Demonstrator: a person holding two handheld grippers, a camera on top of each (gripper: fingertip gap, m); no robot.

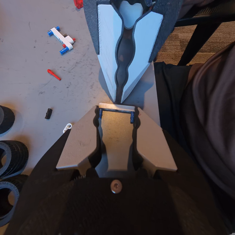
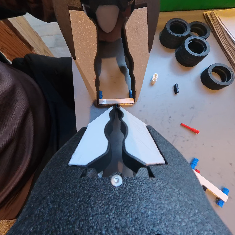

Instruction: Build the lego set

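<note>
Right hand-held gripper [image 2: 116, 106] pinching black pin [image 2: 116, 105] against white beam [image 2: 116, 101].

The two grippers meet tip to tip near the bench [image 2: 165, 108] edge, a beam [image 2: 116, 101] crosswise between them. In the right wrist view the tyres [image 2: 192, 53] lie far right, a loose axle [image 2: 190, 128] nearer (a part-built assembly [image 2: 211, 186] nearest).

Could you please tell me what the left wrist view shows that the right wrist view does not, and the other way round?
Only the left wrist view: a red piece at the top edge. Only the right wrist view: a stack of cardboard sheets and a fourth tyre. Both: the left claw holding the white beam with blue pins, the right claw pinching a small black pin against it, the red axle and the white subassembly.
</note>
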